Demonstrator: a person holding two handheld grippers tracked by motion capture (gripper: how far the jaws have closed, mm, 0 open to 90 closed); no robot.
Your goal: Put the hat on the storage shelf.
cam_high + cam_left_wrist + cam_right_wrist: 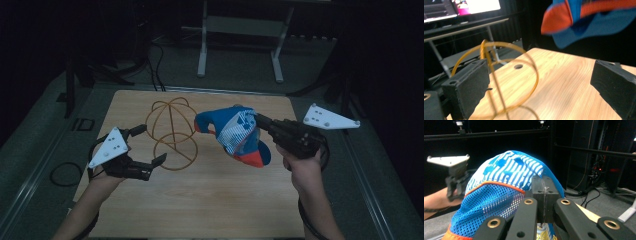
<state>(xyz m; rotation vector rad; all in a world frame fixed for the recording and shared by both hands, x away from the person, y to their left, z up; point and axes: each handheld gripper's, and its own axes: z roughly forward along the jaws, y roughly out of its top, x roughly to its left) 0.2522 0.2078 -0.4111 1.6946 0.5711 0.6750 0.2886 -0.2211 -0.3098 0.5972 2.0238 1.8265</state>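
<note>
A blue cap (235, 132) with white stripes, mesh back and orange trim hangs above the wooden table (200, 200). My right gripper (260, 120) is shut on the cap's fabric; in the right gripper view its pads (544, 187) pinch the edge of the cap (506, 177). A golden wire hoop stand (172, 125) rests on the table left of the cap. My left gripper (151, 145) stands open just left of the stand, nothing between its jaws. In the left gripper view (541, 82) the wire hoops (485, 50) curve past the left jaw and the cap (584, 20) floats high.
A grey metal frame (202, 50) stands on the floor beyond the table's far edge. Cables (62, 172) lie on the floor at the left. A lit screen (474, 5) sits on a bench behind. The tabletop has a small hole (518, 66).
</note>
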